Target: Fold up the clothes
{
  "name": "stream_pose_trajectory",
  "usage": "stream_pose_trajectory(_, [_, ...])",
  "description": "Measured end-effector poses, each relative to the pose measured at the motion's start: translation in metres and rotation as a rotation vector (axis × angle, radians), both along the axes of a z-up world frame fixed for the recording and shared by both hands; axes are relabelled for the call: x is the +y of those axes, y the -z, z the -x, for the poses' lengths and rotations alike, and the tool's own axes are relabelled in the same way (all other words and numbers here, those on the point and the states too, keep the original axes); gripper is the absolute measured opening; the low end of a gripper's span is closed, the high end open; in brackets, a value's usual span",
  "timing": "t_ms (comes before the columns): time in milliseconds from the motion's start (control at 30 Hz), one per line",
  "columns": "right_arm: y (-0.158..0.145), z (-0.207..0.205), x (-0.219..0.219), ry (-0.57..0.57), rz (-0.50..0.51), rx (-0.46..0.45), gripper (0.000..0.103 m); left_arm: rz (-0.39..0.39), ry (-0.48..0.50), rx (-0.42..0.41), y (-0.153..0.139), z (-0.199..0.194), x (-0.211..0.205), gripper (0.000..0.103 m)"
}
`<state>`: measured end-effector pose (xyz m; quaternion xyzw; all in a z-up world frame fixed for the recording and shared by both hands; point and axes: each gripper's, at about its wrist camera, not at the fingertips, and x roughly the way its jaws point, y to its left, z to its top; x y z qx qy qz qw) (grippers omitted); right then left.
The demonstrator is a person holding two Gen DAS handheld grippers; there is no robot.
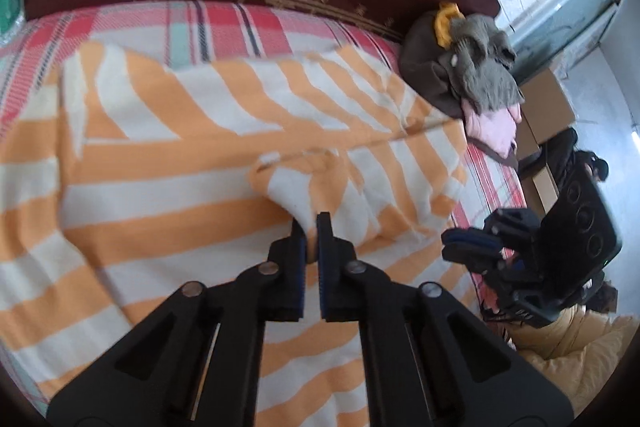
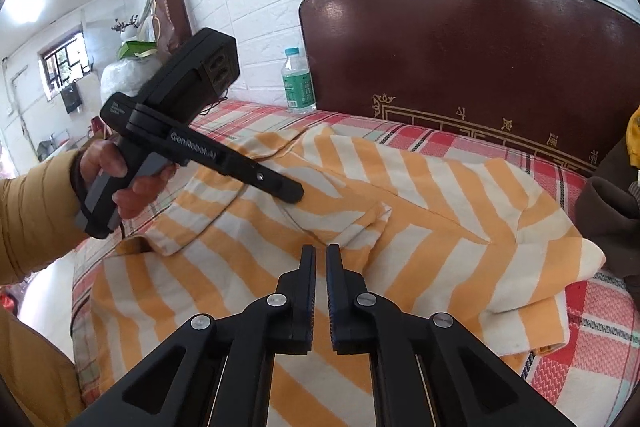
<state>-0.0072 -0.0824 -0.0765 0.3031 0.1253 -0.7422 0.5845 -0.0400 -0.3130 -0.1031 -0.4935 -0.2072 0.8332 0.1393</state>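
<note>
Checked bedsheet [image 2: 580, 347] under orange-striped shirt [image 1: 168, 187], spread flat. Left gripper [image 1: 311, 223] pinches a raised fold mid-shirt, jaws narrow. Right gripper [image 2: 320, 253] nearly closed, empty, hovering just right of that fold.

Plaid-sheeted bed [image 2: 560, 359], striped garment [image 2: 420, 195], clothes pile [image 1: 464, 67], bottle [image 2: 298, 79]

"GenRobot.AI" stands in white along the black body of the left gripper [image 2: 294, 195].
</note>
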Motion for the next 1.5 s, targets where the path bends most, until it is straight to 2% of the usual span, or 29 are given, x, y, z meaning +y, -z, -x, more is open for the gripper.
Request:
stream_pose_trajectory(100, [0.002, 0.009, -0.009, 0.016, -0.029, 0.012, 0.012, 0.024, -0.031, 0.027, -0.018, 0.009, -0.015, 0.006])
stream_pose_trajectory(133, [0.003, 0.013, -0.013, 0.016, -0.042, 0.018, 0.024, 0.023, -0.036, 0.031, -0.023, 0.012, -0.019, 0.006])
stream_pose_trajectory(167, [0.005, 0.016, -0.018, 0.016, -0.059, 0.019, 0.041, 0.026, -0.042, 0.025, -0.027, 0.017, -0.023, 0.006])
stream_pose_trajectory(233, [0.013, 0.023, -0.032, 0.008, -0.115, -0.007, 0.051, 0.031, -0.051, 0.010, -0.030, 0.023, -0.029, 0.006])
stream_pose_trajectory(300, [0.019, 0.025, -0.042, -0.024, -0.128, -0.031, 0.045, 0.025, -0.042, 0.004, -0.029, 0.024, -0.032, 0.006])
stream_pose_trajectory(367, [0.024, 0.022, -0.052, -0.056, -0.153, -0.024, 0.004, 0.029, -0.044, -0.011, -0.025, 0.023, -0.036, 0.006])
stream_pose_trajectory(433, [0.028, 0.018, -0.060, -0.067, -0.193, -0.004, 0.004, 0.033, -0.050, -0.032, -0.019, 0.020, -0.040, 0.006])
stream_pose_trajectory(500, [0.021, 0.012, -0.058, -0.084, -0.166, 0.014, 0.003, 0.036, -0.058, -0.052, -0.011, 0.017, -0.046, 0.006])
stream_pose_trajectory(633, [0.016, -0.012, -0.057, -0.141, -0.193, 0.121, 0.003, 0.038, -0.083, -0.096, 0.004, 0.011, -0.059, 0.006])
stream_pose_trajectory(833, [0.029, -0.037, -0.056, -0.218, -0.275, 0.245, 0.003, 0.063, -0.083, -0.120, 0.013, 0.011, -0.064, 0.006])
stream_pose_trajectory(933, [0.035, -0.041, -0.056, -0.243, -0.295, 0.261, 0.006, 0.092, -0.079, -0.131, 0.016, 0.012, -0.063, 0.006])
stream_pose_trajectory(1000, [0.034, -0.036, -0.054, -0.257, -0.287, 0.217, 0.010, 0.102, -0.079, -0.135, 0.017, 0.011, -0.063, 0.006])
stream_pose_trajectory(1067, [0.029, -0.025, -0.050, -0.267, -0.251, 0.126, 0.021, 0.100, -0.081, -0.133, 0.017, 0.010, -0.064, 0.006])
stream_pose_trajectory(1100, [0.025, -0.019, -0.048, -0.271, -0.227, 0.084, 0.020, 0.102, -0.078, -0.130, 0.017, 0.009, -0.064, 0.006])
stream_pose_trajectory(1200, [0.008, 0.001, -0.045, -0.236, -0.176, 0.066, 0.021, 0.107, -0.063, -0.115, 0.014, 0.005, -0.064, 0.006])
stream_pose_trajectory(1233, [0.003, 0.009, -0.045, -0.215, -0.165, 0.067, 0.031, 0.099, -0.053, -0.108, 0.013, 0.003, -0.063, 0.006])
stream_pose_trajectory(1267, [0.000, 0.020, -0.050, -0.190, -0.162, 0.056, 0.052, 0.090, -0.043, -0.100, 0.012, 0.001, -0.063, 0.007])
stream_pose_trajectory(1333, [-0.004, 0.040, -0.061, -0.145, -0.159, 0.034, 0.071, 0.092, -0.024, -0.105, 0.013, -0.001, -0.059, 0.008])
stream_pose_trajectory(1500, [0.014, 0.058, -0.113, -0.224, -0.256, -0.001, 0.070, 0.106, -0.016, -0.130, 0.022, -0.001, -0.053, 0.008])
